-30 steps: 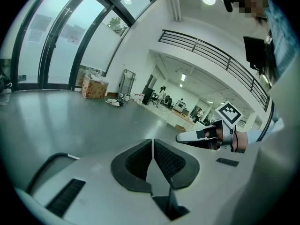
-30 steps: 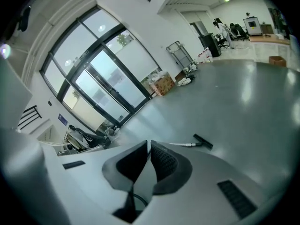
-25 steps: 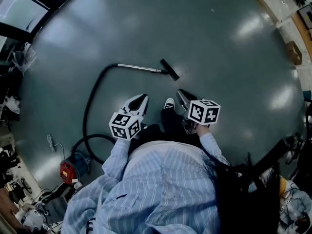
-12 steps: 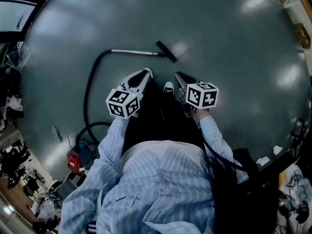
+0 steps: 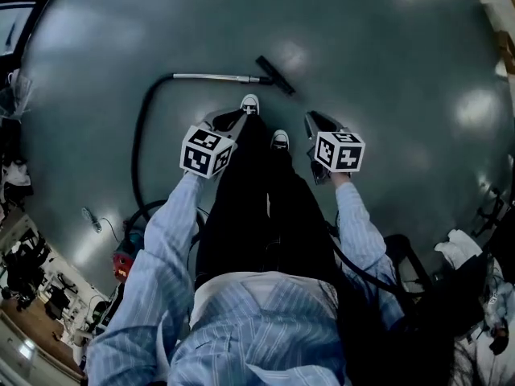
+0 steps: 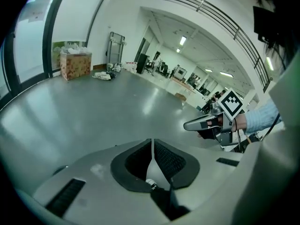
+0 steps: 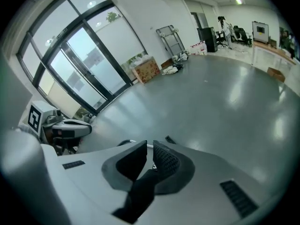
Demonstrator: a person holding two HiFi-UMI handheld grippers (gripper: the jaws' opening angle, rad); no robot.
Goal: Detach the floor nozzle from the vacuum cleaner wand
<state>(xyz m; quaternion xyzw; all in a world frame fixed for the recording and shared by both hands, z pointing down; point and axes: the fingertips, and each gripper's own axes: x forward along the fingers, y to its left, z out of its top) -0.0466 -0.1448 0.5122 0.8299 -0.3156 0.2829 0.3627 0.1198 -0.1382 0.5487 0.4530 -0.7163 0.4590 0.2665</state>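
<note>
just short of the wand (image 5: 213, 76), left gripper (image 5: 233, 117) and right gripper (image 5: 312, 121) have advanced, fingers (image 6: 162, 157) together, empty.

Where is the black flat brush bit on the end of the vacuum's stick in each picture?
Head view: the black flat floor nozzle lies top centre, on the silver metal wand's right end.
Left gripper view: not in it.
Right gripper view: a dark sliver, low centre, just right of the jaw tips.
Shared landmark: the shiny grey floor; both gripper views also show the brown cardboard box.
</note>
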